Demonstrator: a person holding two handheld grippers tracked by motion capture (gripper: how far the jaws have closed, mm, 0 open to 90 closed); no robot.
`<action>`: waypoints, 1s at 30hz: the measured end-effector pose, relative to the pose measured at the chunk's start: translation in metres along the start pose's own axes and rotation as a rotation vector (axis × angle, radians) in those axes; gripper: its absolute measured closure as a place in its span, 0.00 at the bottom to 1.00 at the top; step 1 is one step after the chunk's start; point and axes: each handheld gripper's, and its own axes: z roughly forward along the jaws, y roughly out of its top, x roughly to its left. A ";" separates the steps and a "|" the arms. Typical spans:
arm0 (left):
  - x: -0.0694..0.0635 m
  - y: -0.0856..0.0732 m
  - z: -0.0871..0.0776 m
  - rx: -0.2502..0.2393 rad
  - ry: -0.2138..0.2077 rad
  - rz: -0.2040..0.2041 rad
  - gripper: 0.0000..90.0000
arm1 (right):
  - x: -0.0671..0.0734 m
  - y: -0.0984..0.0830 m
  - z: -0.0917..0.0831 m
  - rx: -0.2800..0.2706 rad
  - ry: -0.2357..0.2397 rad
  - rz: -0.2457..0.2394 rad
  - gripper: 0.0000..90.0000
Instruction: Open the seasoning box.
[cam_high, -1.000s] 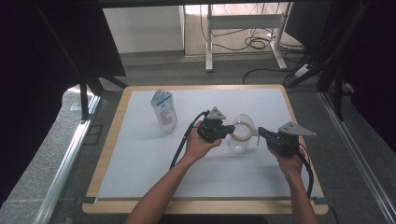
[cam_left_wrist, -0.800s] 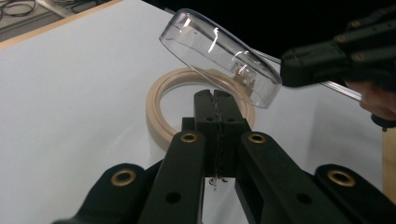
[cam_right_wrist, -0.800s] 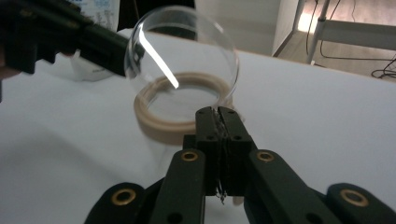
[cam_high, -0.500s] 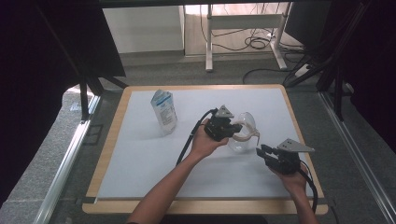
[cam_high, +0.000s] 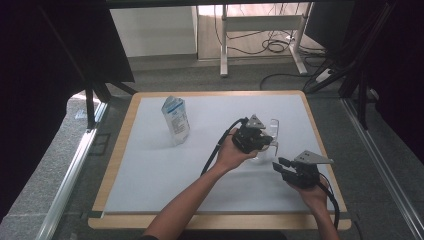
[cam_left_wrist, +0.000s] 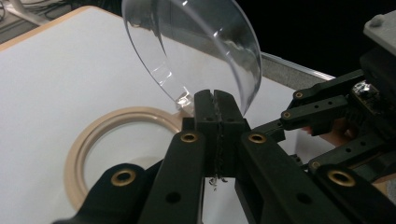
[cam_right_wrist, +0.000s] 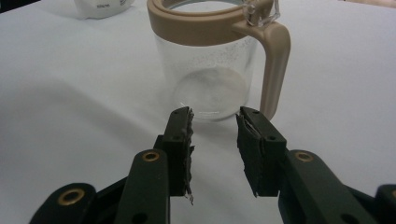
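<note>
Clear plastic caught the light where the hinged lid (cam_left_wrist: 196, 51) of the jug (cam_right_wrist: 212, 70) stood swung up, its lower edge pinched between the jaws of the left gripper (cam_left_wrist: 215, 105), which were pressed together on it. Below the lid in the left gripper view lay the jug's beige rim (cam_left_wrist: 93, 140), open to the air. In the high view the left gripper (cam_high: 252, 137) sat over the jug (cam_high: 267, 137) at the right half of the white table mat (cam_high: 150, 170), with the lid's hinge toward the handle.

The right gripper (cam_right_wrist: 215, 140) hung just in front of the jug, low and nearly level, aimed at its base. Its jaws stood apart with nothing between them and had just been opening further. The beige handle (cam_right_wrist: 275, 65) stood to the right of the glassy body in that view, apart from both jaws. In the high view the right gripper (cam_high: 287, 167) lay nearer the person than the jug.

A blue and white carton (cam_high: 176, 120) stood upright well apart to the left, untouched.

As a judgement: the lid was already raised and held, so the opening step looked done. Left to do, most likely, was fetching the carton and pouring into the jug, and the free right gripper seemed placed either to steady the jug or to go for the carton.
</note>
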 end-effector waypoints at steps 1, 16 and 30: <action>-0.001 0.000 0.001 0.002 -0.002 0.007 1.00 | -0.001 -0.001 0.000 0.002 0.000 0.004 0.72; 0.016 -0.019 -0.029 -0.036 0.022 -0.040 0.98 | 0.000 -0.002 0.002 0.004 0.013 0.006 0.69; 0.033 -0.071 -0.075 -0.063 0.065 -0.107 0.55 | 0.017 0.000 0.017 0.011 0.052 -0.008 0.57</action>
